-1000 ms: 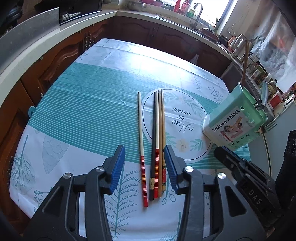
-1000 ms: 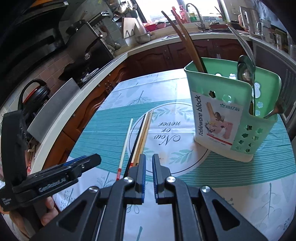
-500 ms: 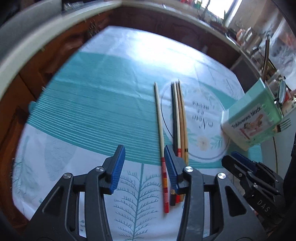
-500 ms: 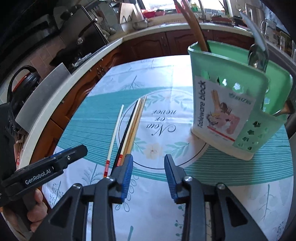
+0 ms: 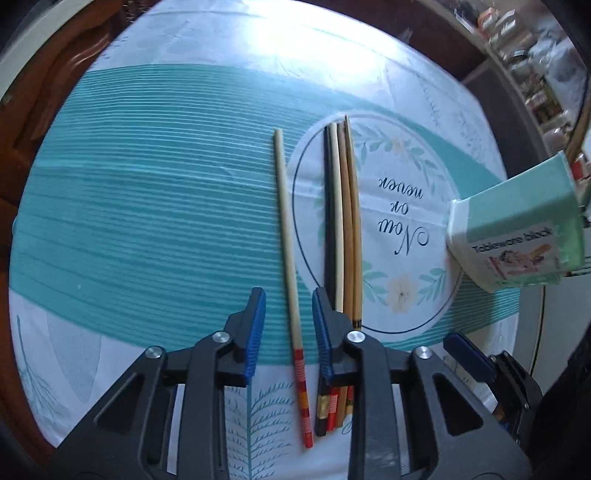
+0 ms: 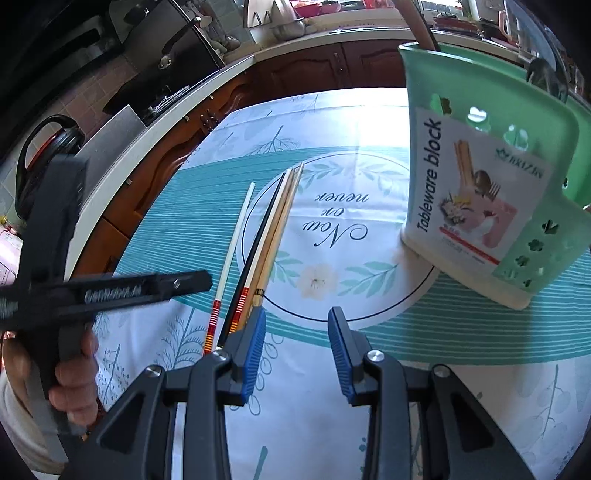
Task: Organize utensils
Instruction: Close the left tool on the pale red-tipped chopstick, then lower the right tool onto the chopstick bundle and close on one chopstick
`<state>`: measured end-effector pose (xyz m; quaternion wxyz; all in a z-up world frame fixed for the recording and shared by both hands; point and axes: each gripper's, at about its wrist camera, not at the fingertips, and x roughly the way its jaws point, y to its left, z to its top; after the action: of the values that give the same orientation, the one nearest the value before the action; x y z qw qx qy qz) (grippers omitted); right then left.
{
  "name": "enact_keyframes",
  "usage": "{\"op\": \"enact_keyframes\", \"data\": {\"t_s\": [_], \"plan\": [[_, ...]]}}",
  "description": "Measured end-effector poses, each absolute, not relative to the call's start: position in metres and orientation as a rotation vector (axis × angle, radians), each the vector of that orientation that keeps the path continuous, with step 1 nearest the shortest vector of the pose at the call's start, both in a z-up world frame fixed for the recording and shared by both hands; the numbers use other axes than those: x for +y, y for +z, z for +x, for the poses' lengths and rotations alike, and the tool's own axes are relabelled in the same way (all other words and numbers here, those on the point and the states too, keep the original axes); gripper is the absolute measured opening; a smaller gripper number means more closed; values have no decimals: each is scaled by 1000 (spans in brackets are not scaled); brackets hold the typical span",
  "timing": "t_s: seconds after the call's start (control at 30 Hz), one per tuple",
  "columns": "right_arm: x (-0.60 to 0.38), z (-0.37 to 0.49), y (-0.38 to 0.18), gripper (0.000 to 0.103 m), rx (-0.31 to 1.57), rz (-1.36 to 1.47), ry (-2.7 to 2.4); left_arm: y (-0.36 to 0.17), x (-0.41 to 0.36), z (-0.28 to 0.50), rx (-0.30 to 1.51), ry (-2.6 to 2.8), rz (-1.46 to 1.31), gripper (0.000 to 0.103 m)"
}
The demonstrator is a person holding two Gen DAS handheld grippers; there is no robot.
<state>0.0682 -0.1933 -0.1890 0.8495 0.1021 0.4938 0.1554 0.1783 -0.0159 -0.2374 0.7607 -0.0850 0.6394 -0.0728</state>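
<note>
A lone cream chopstick (image 5: 286, 229) with a red and orange striped end lies on the teal tablecloth (image 5: 147, 206). Right of it lie several chopsticks side by side (image 5: 341, 221), black, cream and wooden. My left gripper (image 5: 288, 295) points steeply down and straddles the lone chopstick; its jaws are closing, and a gap shows on both sides of the stick. My right gripper (image 6: 295, 332) stands open over the cloth with nothing between its pads, just right of the chopsticks' striped ends (image 6: 240, 306). The green tableware holder (image 6: 480, 166) stands at the right.
A wooden handle (image 6: 417, 22) and a spoon (image 6: 546, 74) stand in the holder. A hand (image 6: 74, 380) grips the left tool at the table's near left. The white counter (image 6: 155, 125) and brown cabinets curve round the table's far side. Headphones (image 6: 48, 147) sit at far left.
My left gripper has come down and tilted over the lone chopstick, and its jaws have narrowed around it. My right gripper went from shut to open and sank a little.
</note>
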Motion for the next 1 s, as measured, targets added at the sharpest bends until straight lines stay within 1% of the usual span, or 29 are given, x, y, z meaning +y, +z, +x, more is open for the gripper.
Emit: {"op": "enact_keyframes", "data": {"t_s": [0.13, 0.23, 0.37, 0.73, 0.8, 0.87, 1.0], "plan": [[-195, 67, -189, 35, 1037, 224, 332, -237, -28, 190, 1410, -133, -109, 15], [-196, 65, -187, 35, 1029, 224, 338, -237, -33, 194, 1418, -106, -48, 5], [-198, 64, -186, 35, 1025, 232, 345, -238, -32, 194, 1438, -102, -15, 4], [-193, 79, -178, 35, 1055, 223, 379, -239, 8, 180, 1466, -73, -141, 3], [-188, 88, -177, 28, 1076, 232, 401, -240, 12, 176, 1464, -79, -164, 3], [-181, 103, -178, 12, 1125, 258, 439, -239, 18, 174, 1461, -83, -179, 3], [-167, 133, -184, 10, 1199, 290, 458, -236, 28, 172, 1459, -97, -201, 3]]}}
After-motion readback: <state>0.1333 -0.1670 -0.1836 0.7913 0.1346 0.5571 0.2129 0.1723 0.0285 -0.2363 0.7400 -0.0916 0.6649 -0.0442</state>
